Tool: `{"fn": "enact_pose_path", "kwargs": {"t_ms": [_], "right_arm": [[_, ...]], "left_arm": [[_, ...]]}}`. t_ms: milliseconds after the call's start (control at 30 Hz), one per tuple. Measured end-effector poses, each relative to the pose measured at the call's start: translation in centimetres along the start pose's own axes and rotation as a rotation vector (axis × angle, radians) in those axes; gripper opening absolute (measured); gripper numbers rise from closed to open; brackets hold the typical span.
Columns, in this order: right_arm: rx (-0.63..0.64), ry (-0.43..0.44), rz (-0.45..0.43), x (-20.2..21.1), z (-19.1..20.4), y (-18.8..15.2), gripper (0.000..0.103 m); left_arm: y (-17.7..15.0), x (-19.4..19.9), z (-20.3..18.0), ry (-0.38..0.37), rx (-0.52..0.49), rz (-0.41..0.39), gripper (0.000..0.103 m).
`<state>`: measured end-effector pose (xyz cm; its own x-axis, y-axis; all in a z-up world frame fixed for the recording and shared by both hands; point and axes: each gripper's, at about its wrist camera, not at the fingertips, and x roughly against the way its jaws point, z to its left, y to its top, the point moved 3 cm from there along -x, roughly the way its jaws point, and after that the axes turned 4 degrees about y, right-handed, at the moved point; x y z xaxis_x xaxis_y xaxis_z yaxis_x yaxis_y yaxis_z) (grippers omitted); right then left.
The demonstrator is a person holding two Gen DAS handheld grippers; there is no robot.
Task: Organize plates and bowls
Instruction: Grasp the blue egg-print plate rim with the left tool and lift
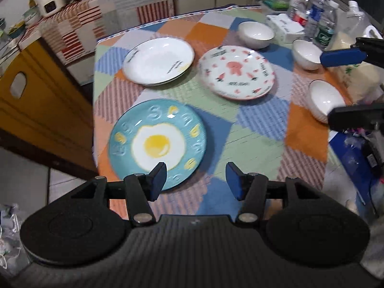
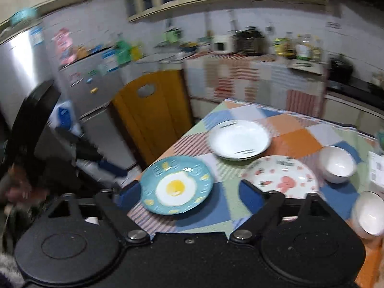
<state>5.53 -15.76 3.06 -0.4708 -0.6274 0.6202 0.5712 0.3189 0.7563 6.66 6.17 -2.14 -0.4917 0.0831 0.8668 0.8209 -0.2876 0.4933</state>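
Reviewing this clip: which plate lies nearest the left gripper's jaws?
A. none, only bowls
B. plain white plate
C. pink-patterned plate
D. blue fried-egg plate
D: in the left wrist view the blue fried-egg plate lies just ahead of the open left gripper, with both other plates farther back.

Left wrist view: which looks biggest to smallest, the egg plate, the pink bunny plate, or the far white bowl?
1. egg plate, nearest the camera, so its lead is unsure.
2. pink bunny plate.
3. far white bowl, clearly smallest.
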Motion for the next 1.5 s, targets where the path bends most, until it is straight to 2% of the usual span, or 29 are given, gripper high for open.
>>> {"fn": "enact_pose_path", "kwargs": {"t_ms": [100, 200, 267, 300, 400, 533, 700, 867, 967, 1067, 1233, 1367, 1400, 1433, 1467, 1500], "right_arm": [[0.048, -0.037, 0.006, -0.9, 0.1, -0.8, 0.094], [0.106, -0.012, -0.038, -0.9, -0.1, -1.4, 0.095], [0.132, -0.015, -0.055, -1.9, -0.8, -1.3, 0.095], [0.132, -0.023, -0.029, -2.9, -1.4, -1.2, 0.095], [0.072, 0.01, 0.039, -5.8, -3.0, -1.4, 0.094], [-0.017, 0.009, 0.031, -8.2, -4.0, -2.6, 0.094], [-0.119, 0.06, 0.043, -10.9, -4.1, -3.4, 0.091], [-0.105, 0.089, 0.062, -13.1, -2.9, -4.3, 0.087], [-0.112, 0.141, 0.026, -14.3, -2.6, -4.7, 0.081], [-0.091, 0.119, -0.023, -15.6, -2.4, -5.0, 0.081], [-0.176, 0.078, 0.029, -19.1, -3.6, -5.7, 0.079], [-0.26, 0.078, 0.091, -21.6, -4.5, -6.5, 0.067], [-0.268, 0.071, 0.098, -21.9, -4.6, -6.7, 0.062], [-0.277, 0.061, 0.11, -22.3, -4.8, -6.9, 0.047], [-0.291, 0.04, 0.122, -22.4, -5.1, -7.0, 0.027], [-0.313, 0.014, 0.132, -22.5, -5.4, -7.2, 0.019]], "left_arm": [[-0.7, 0.2, 1.6, 0.017, 0.012, -0.001, 0.053], [-1.0, 0.5, 3.2, 0.036, 0.021, -0.013, 0.054], [-0.9, 0.4, 4.3, 0.035, 0.02, -0.032, 0.059], [-0.9, 0.1, 4.8, 0.034, 0.014, -0.04, 0.063], [-0.9, -1.4, 6.4, 0.033, 0.012, -0.041, 0.066], [-0.6, -4.1, 7.4, 0.011, -0.029, -0.035, 0.066], [0.6, -6.9, 8.5, -0.011, -0.064, -0.034, 0.066], [1.5, -10.1, 9.6, 0.013, -0.094, -0.021, 0.066], [1.6, -12.4, 10.5, 0.051, -0.097, -0.012, 0.067], [1.2, -14.8, 11.3, 0.045, -0.092, 0.029, 0.068], [0.2, -17.1, 12.7, 0.006, -0.03, 0.102, 0.068], [-0.5, -17.8, 13.0, -0.022, 0.01, 0.128, 0.061], [-0.8, -17.9, 13.1, -0.03, 0.027, 0.141, 0.049], [-1.1, -18.2, 13.1, -0.025, 0.045, 0.163, 0.035], [-1.4, -18.4, 13.2, -0.006, 0.053, 0.182, 0.027], [-1.6, -18.5, 13.3, -0.004, 0.067, 0.183, 0.026]]}}
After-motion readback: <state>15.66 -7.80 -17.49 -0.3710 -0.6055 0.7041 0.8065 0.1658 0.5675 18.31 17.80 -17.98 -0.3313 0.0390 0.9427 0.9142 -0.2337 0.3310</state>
